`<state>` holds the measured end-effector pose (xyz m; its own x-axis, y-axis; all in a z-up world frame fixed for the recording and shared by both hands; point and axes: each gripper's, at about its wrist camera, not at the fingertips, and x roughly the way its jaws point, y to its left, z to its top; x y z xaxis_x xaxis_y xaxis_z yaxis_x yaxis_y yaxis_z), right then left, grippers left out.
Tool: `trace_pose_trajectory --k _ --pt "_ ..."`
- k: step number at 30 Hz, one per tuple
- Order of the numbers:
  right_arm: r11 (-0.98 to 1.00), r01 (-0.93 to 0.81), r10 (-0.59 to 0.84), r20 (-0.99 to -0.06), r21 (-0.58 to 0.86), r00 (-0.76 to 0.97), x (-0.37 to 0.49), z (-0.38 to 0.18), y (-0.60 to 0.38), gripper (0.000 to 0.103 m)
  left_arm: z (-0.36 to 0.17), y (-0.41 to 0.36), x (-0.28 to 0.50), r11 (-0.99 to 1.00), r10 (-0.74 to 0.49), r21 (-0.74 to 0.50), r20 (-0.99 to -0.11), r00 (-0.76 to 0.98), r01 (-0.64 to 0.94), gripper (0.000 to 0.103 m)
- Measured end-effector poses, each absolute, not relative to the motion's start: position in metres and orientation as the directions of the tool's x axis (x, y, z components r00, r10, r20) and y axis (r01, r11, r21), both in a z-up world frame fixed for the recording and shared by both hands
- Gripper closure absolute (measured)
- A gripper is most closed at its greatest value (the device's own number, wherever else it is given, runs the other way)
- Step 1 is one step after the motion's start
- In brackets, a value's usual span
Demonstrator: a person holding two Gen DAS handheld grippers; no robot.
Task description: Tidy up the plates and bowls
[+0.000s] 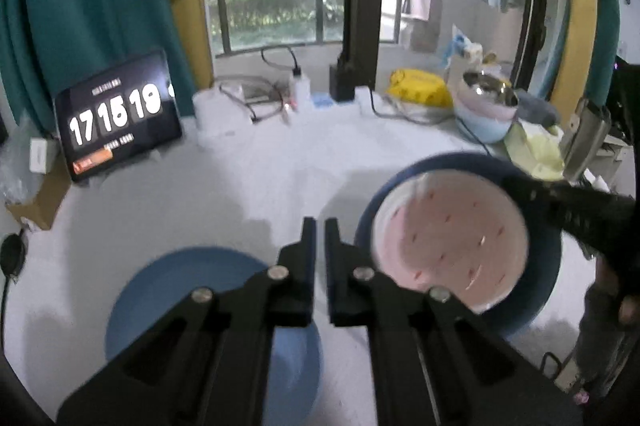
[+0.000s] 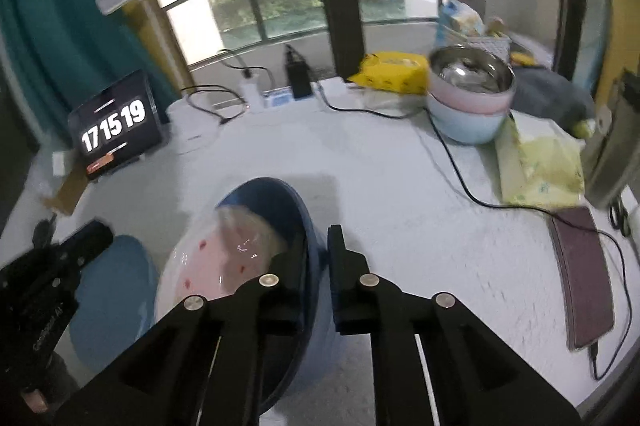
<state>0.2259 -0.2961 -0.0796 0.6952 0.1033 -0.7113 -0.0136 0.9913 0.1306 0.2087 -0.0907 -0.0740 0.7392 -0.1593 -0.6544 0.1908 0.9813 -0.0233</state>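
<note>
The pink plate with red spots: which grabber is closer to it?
Right. The right gripper is clamped on the rims of the dark blue plate and the pink plate inside it; the left gripper is shut beside them.

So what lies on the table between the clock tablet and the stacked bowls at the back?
Cables, a black box and a yellow pack lie between tablet and stacked bowls; the right wrist view shows it best.
</note>
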Motion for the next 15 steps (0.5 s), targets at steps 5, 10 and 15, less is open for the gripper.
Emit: trace_pose_trajectory --k 5,10,15 --pt "0.988 -0.019 0.123 -0.707 0.152 0.696 0.224 -0.085 -0.307 0.094 -0.089 -0.097 0.221 0.966 -0.245 -0.114 -0.694 0.677 0.233 0.098" --pt "0.985 0.001 0.124 -0.719 0.171 0.684 0.225 -0.093 -0.317 0.095 -0.107 -0.111 0.224 0.966 -0.243 -0.124 -0.73 0.639 0.225 0.097" --pt "0.979 0.006 0.147 -0.734 0.201 0.663 0.227 -0.103 -0.325 0.095 -0.113 -0.12 0.23 0.951 -0.293 -0.167 -0.75 0.592 0.259 0.094"
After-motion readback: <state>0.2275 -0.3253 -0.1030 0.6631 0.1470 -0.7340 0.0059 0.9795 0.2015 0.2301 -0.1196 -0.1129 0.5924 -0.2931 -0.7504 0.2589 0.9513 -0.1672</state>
